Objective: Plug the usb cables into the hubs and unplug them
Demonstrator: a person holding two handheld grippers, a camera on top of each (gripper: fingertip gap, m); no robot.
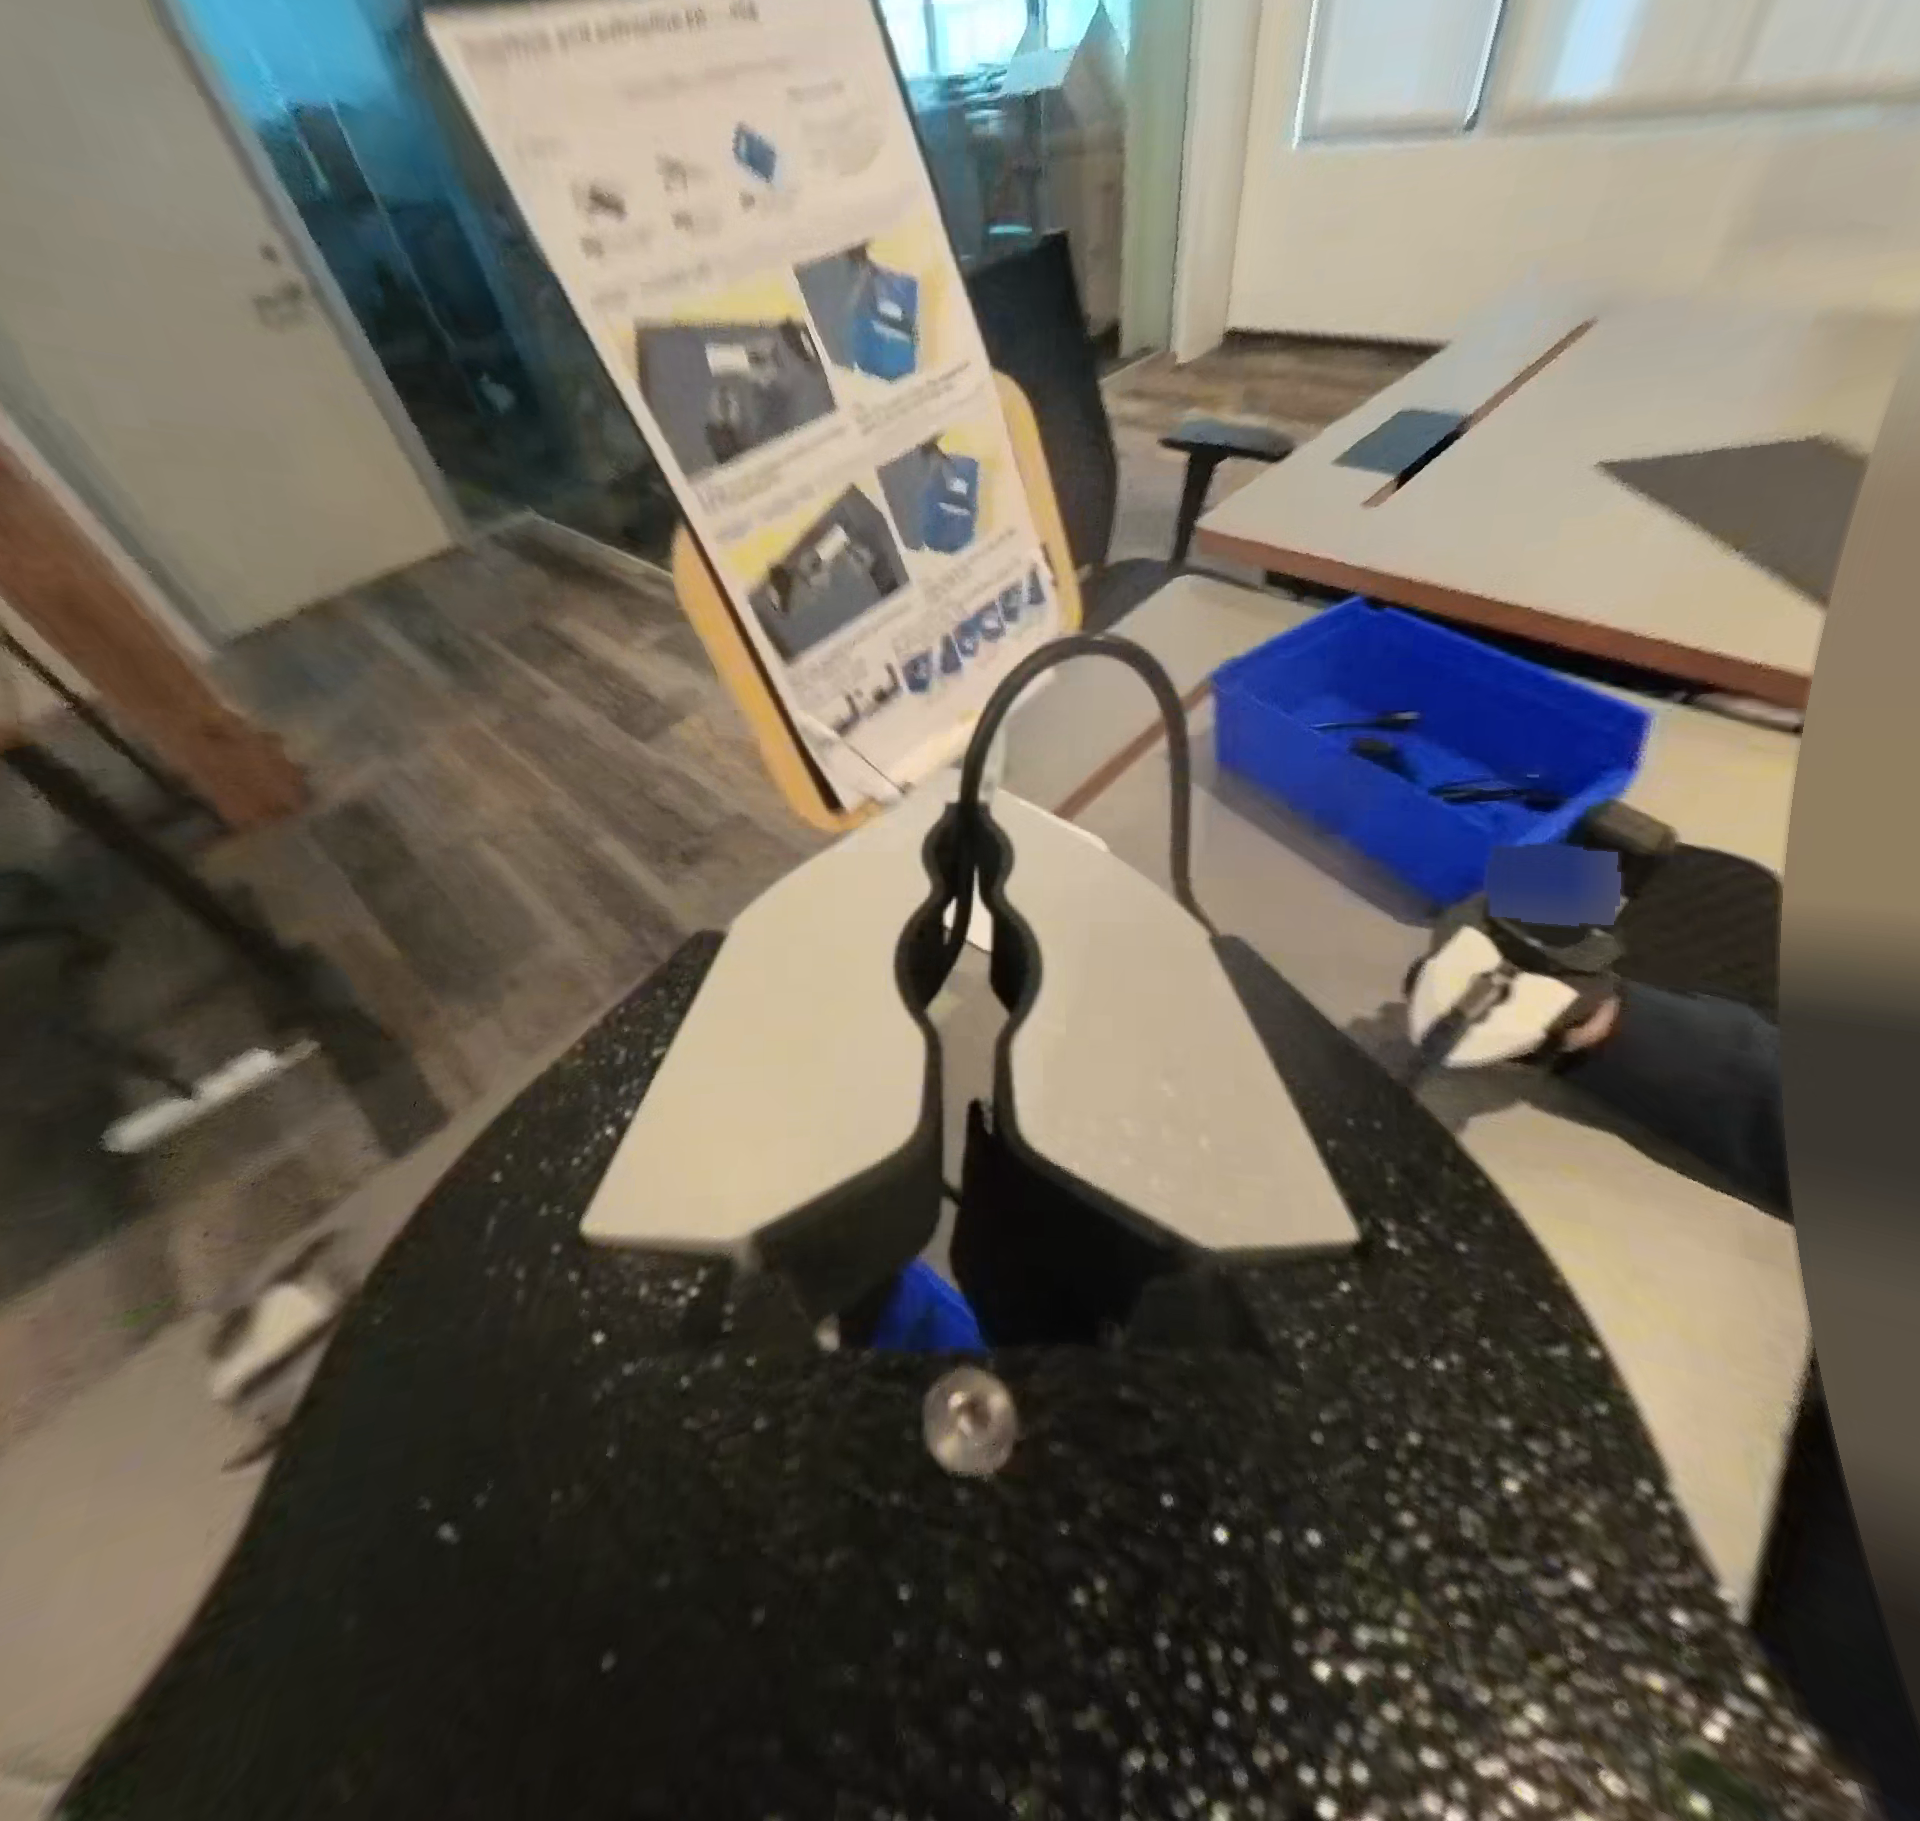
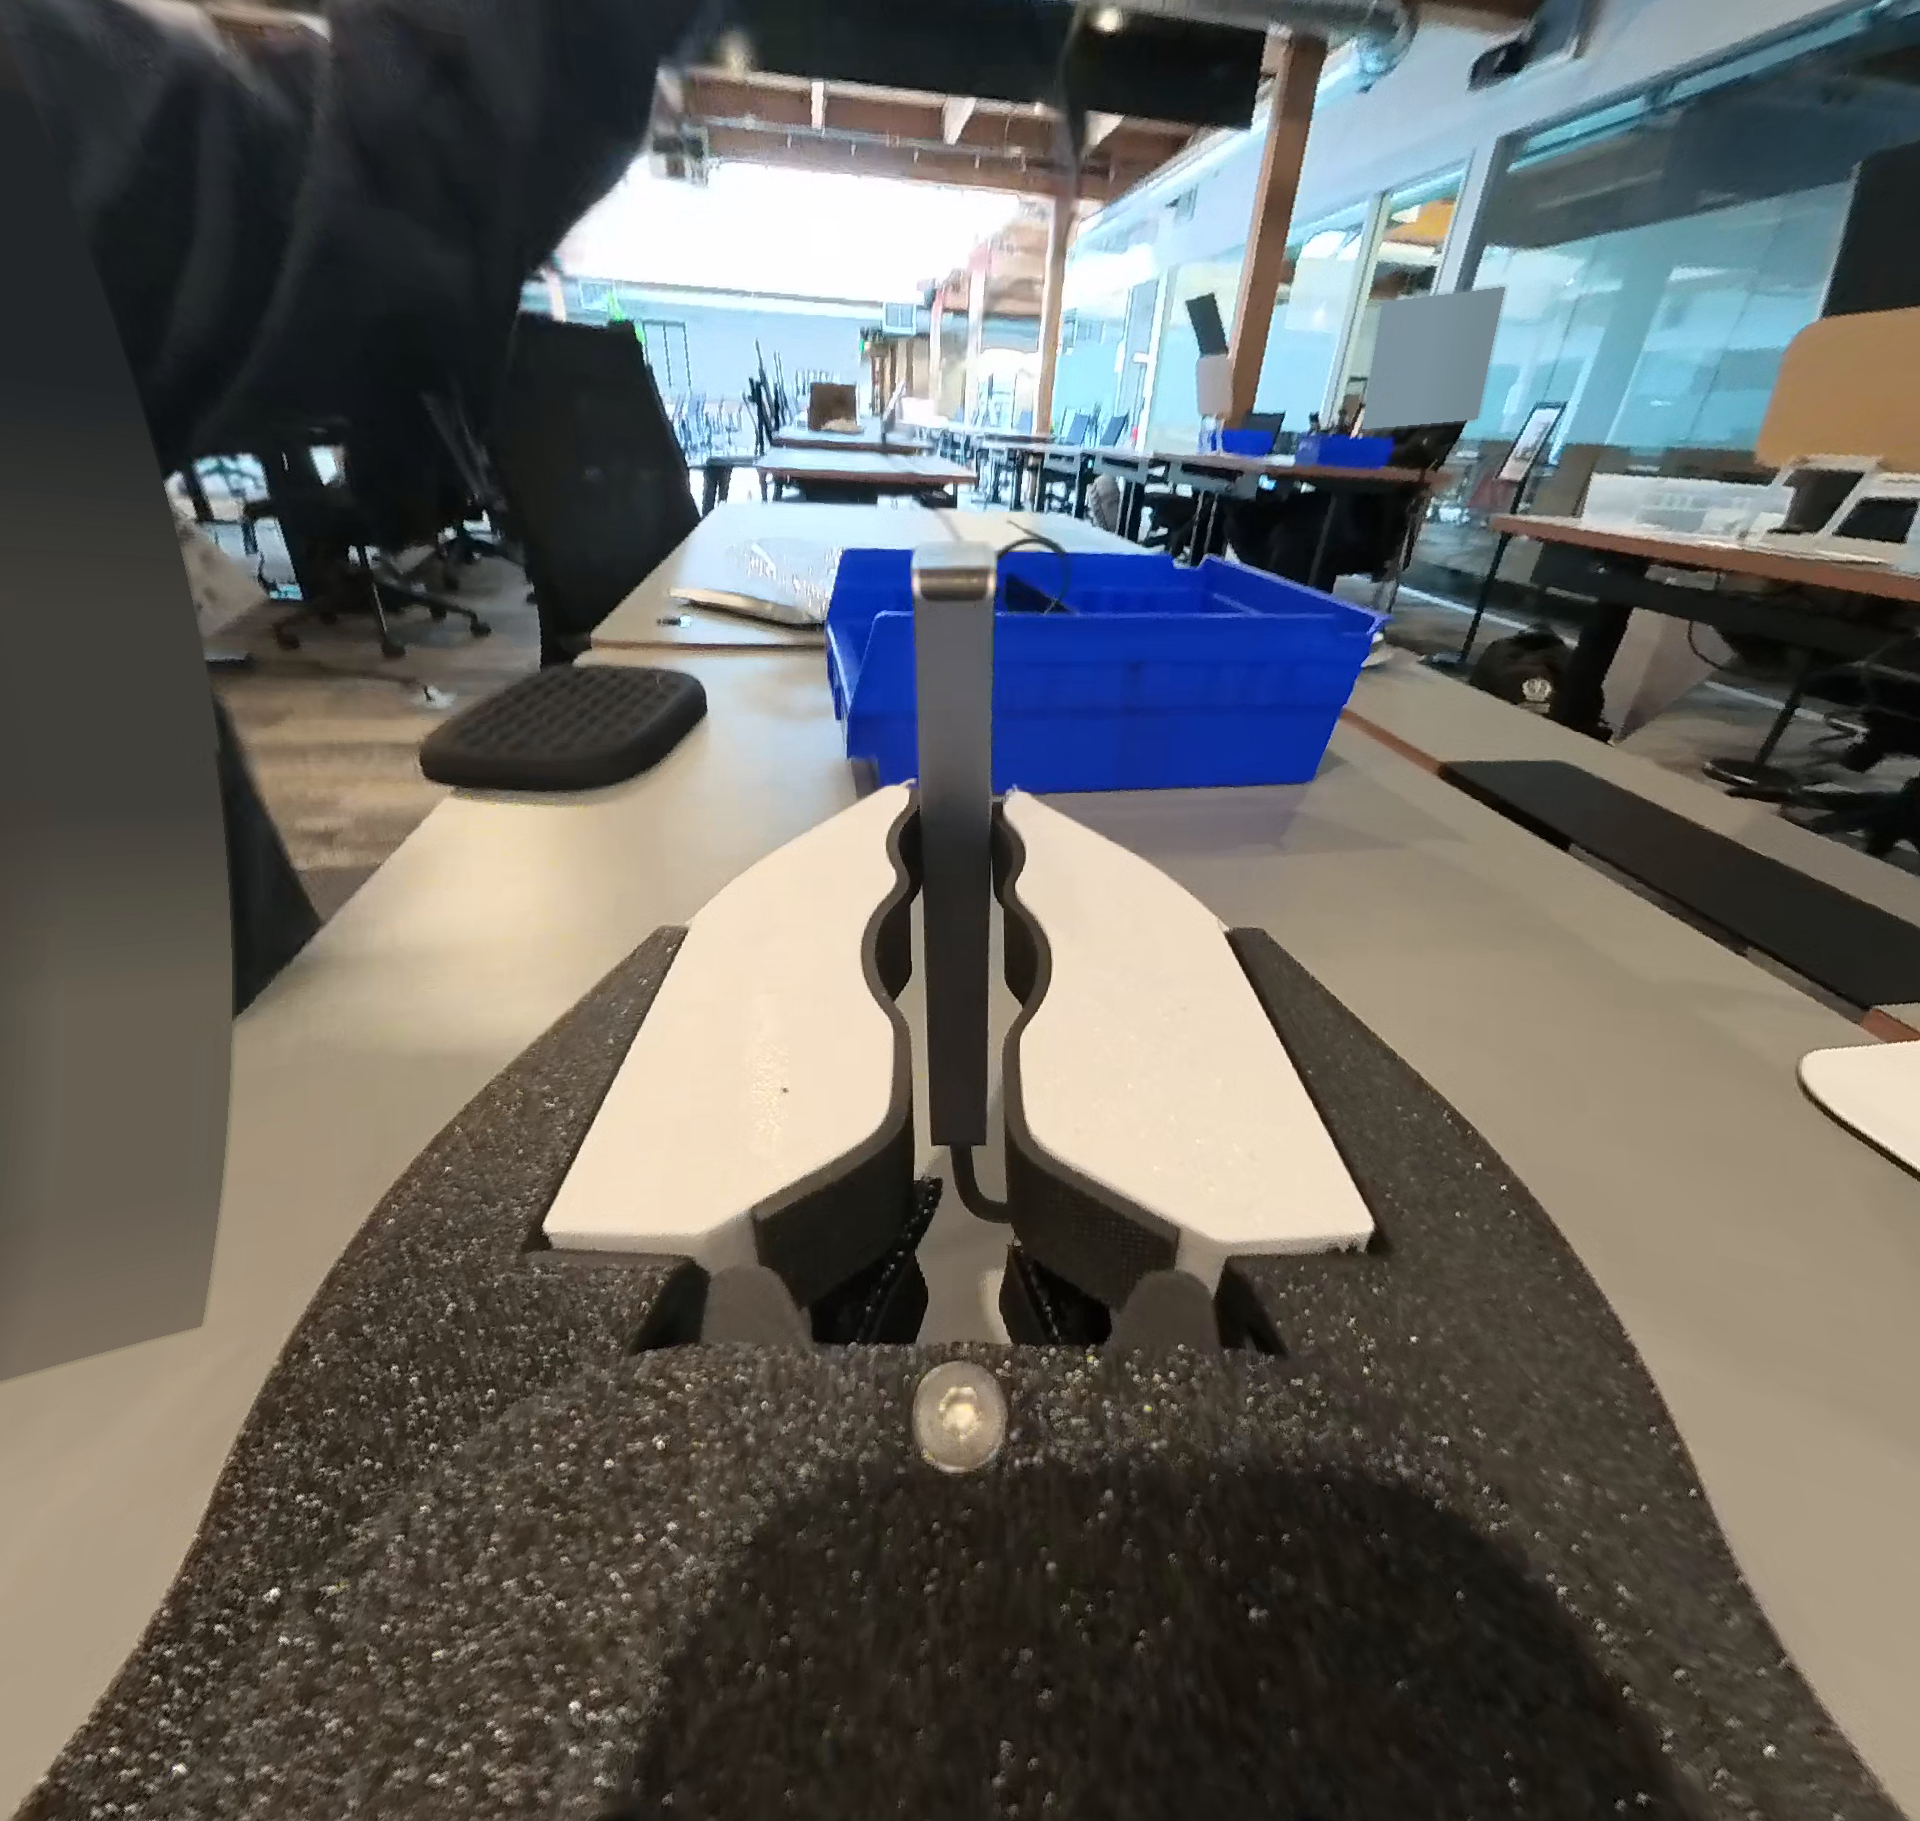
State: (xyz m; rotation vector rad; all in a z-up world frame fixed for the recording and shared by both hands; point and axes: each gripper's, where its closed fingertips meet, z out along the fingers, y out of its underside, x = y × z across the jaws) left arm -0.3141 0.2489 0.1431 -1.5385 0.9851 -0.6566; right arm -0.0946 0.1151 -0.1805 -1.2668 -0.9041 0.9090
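In the left wrist view my left gripper (image 1: 968, 841) is shut on a thin black USB cable (image 1: 1081, 651). The cable loops up out of the fingertips and drops down to the right behind the right finger. Its plug is hidden. In the right wrist view my right gripper (image 2: 958, 800) is shut on a slim grey USB hub (image 2: 953, 836), held on edge and pointing forward. The hub's thin cable (image 2: 971, 1184) trails back between the fingers. The right gripper (image 1: 1507, 971) also shows at the right of the left wrist view, low over the table.
A blue bin (image 1: 1423, 732) with several black cables stands on the grey table (image 2: 1455, 940); it also shows ahead in the right wrist view (image 2: 1101, 691). A poster board (image 1: 748, 337) leans beyond the table's end. A black chair armrest (image 2: 566, 727) sits at the left edge.
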